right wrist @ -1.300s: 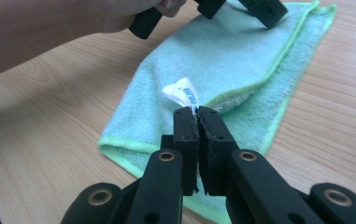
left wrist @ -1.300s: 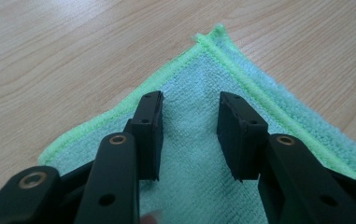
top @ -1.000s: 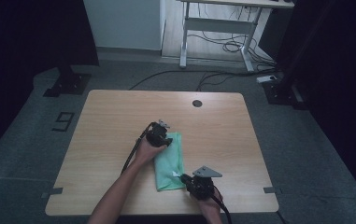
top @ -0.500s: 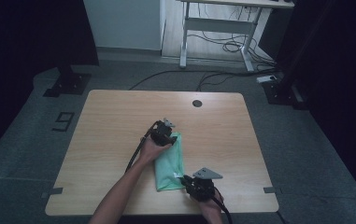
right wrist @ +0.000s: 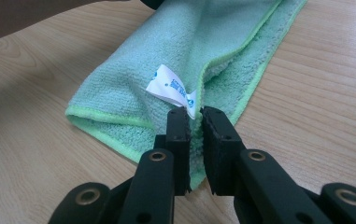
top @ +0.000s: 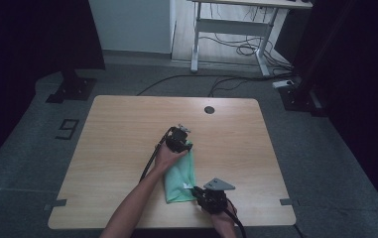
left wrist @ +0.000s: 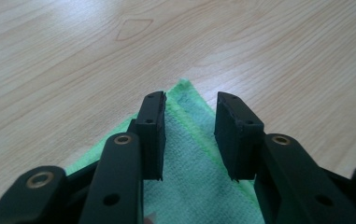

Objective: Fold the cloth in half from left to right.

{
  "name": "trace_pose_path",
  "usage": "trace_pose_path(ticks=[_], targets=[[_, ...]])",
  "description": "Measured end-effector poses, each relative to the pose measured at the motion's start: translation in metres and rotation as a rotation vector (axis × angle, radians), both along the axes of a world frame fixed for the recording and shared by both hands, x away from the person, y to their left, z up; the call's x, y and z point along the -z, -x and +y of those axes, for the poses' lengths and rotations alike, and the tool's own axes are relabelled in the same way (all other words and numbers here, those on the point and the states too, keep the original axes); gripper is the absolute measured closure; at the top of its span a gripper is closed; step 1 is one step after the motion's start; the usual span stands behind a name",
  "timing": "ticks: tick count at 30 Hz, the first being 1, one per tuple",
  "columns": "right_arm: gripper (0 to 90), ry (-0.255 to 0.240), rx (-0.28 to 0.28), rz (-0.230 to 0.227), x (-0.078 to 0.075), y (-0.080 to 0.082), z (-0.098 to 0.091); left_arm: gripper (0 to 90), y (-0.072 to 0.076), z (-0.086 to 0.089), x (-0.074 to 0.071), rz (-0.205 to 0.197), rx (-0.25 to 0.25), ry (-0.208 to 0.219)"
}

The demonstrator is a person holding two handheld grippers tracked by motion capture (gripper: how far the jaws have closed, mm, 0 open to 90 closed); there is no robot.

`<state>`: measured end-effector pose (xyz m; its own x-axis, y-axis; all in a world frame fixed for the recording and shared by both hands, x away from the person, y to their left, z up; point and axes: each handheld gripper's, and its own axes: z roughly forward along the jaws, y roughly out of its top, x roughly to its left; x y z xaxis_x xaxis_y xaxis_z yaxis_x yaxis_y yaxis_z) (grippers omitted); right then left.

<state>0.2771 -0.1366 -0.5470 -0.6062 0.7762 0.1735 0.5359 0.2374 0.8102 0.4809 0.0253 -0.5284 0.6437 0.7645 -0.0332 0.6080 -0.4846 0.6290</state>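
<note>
While the right gripper (right wrist: 194, 116) pinches the fuzzy green cloth's (right wrist: 189, 51) folded edge, the left gripper (left wrist: 189, 112) hovers half-open over its corner.

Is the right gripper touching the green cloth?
Touching. The right gripper view shows the right gripper with its jaws pinched on the green cloth edge, beside its white label.

The print on the green cloth's (right wrist: 185, 42) white label (right wrist: 172, 89) is too small to read; the cloth's far end is cut off.

Lab – marked floor (top: 67, 130), cabled desk (top: 231, 29)
</note>
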Motion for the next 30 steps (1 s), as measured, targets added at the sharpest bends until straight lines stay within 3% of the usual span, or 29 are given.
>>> trace_pose_path(ticks=[5,10,14,18,20,23,26,27,30], targets=[[81.0,0.003,-0.001,-0.001,0.000,0.001,0.001,73.3,-0.001,0.000,0.002,0.005,-0.015,-0.015],[82.2,0.005,-0.001,-0.004,0.000,0.001,0.001,85.8,-0.001,0.004,-0.002,0.007,-0.002,0.002],[85.0,-0.010,0.001,-0.014,-0.002,0.003,-0.001,87.5,0.003,0.003,-0.012,-0.032,0.009,0.042],[85.3,-0.027,0.003,-0.013,-0.005,0.005,-0.002,87.4,0.003,-0.004,-0.014,-0.036,0.014,0.059],[85.2,-0.028,0.003,-0.014,-0.005,0.006,-0.003,86.9,0.002,-0.008,-0.010,-0.027,0.022,0.053],[84.9,-0.020,-0.002,-0.008,-0.003,0.007,-0.004,83.6,0.001,-0.012,0.000,-0.010,0.023,0.010],[84.8,-0.016,-0.003,0.003,-0.001,0.006,-0.005,75.0,0.001,-0.012,0.002,-0.007,0.038,0.037],[84.7,-0.012,-0.002,0.001,-0.001,0.006,-0.006,67.8,0.001,-0.011,0.001,-0.005,0.047,0.041],[82.0,-0.014,0.001,0.000,-0.001,0.007,-0.008,57.3,0.004,-0.003,-0.009,-0.043,0.047,0.062]])
